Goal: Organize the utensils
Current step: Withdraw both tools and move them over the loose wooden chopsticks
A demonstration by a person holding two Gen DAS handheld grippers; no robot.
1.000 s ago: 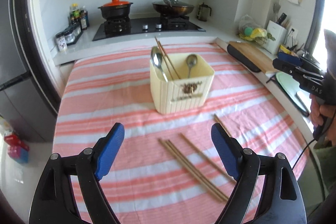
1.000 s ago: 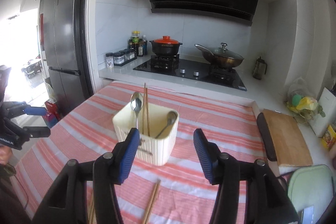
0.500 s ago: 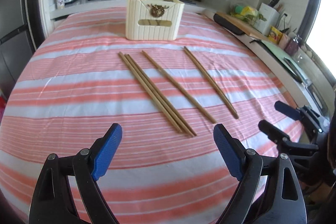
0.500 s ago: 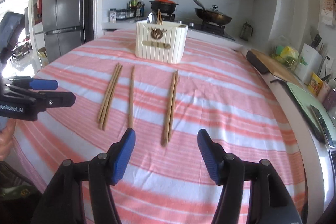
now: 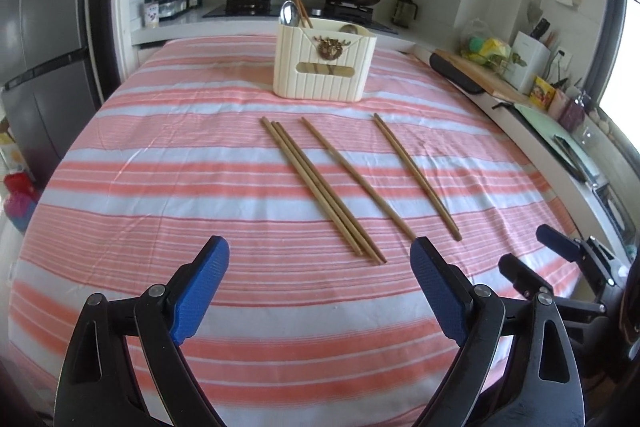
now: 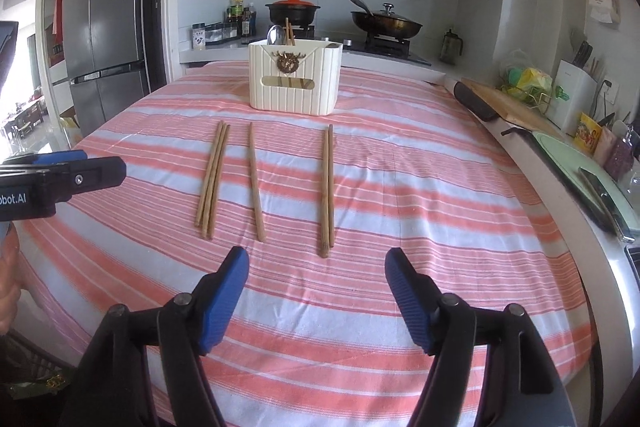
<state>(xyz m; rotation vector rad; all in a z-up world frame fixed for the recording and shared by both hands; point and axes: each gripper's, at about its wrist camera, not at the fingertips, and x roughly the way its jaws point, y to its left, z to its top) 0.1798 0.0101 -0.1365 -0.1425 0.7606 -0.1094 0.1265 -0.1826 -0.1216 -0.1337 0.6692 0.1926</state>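
Plainly, both hand-held grippers (image 5: 320, 291) (image 6: 316, 287) wide, ribbed blue pads over slender wooden chopsticks (image 6: 326, 187)

Left gripper (image 5: 320, 291) is hanging wide open over the striped tablecloth (image 5: 160, 187), nothing in it. Three groups of chopsticks (image 5: 320, 183) lie loose ahead, and further back sits the cream utensil holder (image 5: 324, 67) with a spoon (image 5: 287, 14) poking out. Right gripper (image 5: 560, 259) peeks in at the right edge.

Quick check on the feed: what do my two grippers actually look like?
Both match. The left gripper and the right gripper have black plastic frames with silver rivets and triangular cut-outs, and textured blue pads on the fingers. In the right wrist view, the left gripper's body carries white lettering ending "bot.AI".
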